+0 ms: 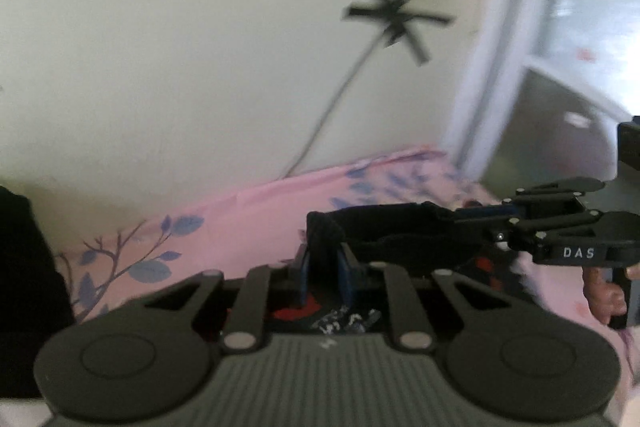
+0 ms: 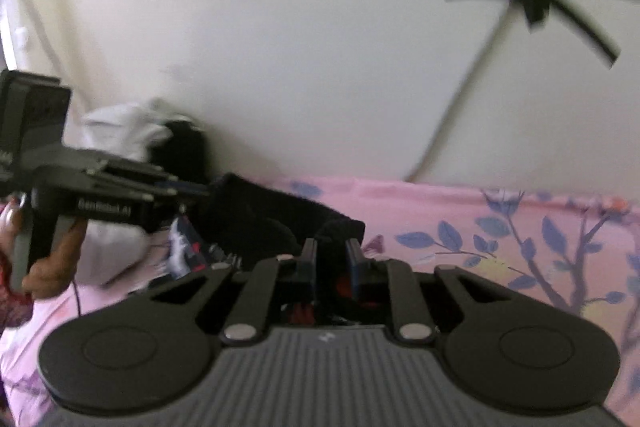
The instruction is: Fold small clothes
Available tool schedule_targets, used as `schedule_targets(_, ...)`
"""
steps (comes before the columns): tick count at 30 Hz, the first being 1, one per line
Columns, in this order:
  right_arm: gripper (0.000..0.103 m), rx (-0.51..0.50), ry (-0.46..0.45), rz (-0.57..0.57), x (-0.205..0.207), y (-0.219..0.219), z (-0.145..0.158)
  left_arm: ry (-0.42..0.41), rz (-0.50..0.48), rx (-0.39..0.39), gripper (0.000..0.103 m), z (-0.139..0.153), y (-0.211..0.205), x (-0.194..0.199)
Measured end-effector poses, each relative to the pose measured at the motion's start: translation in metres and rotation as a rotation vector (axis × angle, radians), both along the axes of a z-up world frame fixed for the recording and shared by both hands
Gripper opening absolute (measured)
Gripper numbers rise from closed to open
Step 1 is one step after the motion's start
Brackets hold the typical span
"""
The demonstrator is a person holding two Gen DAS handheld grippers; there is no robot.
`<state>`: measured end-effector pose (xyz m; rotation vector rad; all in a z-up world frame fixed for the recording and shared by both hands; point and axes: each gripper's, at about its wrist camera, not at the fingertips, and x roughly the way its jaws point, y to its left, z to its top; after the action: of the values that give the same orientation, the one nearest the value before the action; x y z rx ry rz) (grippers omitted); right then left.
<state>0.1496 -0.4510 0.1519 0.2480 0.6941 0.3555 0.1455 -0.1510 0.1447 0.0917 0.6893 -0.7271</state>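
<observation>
A small black garment [image 1: 394,227] with red and white print hangs stretched between my two grippers above a pink bed sheet. My left gripper [image 1: 323,259] is shut on its left edge, the cloth pinched between the blue pads. My right gripper [image 1: 476,214] comes in from the right and is shut on the other edge. In the right wrist view my right gripper [image 2: 331,259] pinches the black garment [image 2: 272,223], and my left gripper [image 2: 200,189] holds its far corner from the left.
The pink sheet with blue leaf print [image 1: 240,223] covers the bed below. A pale wall [image 1: 200,47] with a black star-shaped mount [image 1: 396,13] and cable stands behind. White and black clothes [image 2: 132,135] lie piled by the wall. A window frame [image 1: 520,67] is at right.
</observation>
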Motion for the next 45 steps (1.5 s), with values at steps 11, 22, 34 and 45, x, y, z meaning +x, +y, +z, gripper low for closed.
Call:
schedule_targets(11, 0.011, 0.002, -0.035, -0.001, -0.196, 0.031, -0.002, 0.045, -0.108, -0.013, 0.016, -0.043, 0.033, -0.15)
schedule_targets(22, 0.056, -0.055, -0.071, 0.046, -0.242, 0.059, -0.022, 0.107, -0.064, -0.089, 0.048, -0.055, 0.087, -0.168)
schedule_targets(34, 0.053, 0.102, -0.031, -0.124, -0.171, 0.051, -0.034, 0.262, 0.108, -0.098, 0.005, -0.102, 0.075, -0.063)
schedule_targets(45, 0.061, -0.117, 0.002, -0.062, -0.11, 0.102, -0.058, 0.254, 0.228, -0.185, 0.005, -0.108, 0.083, -0.023)
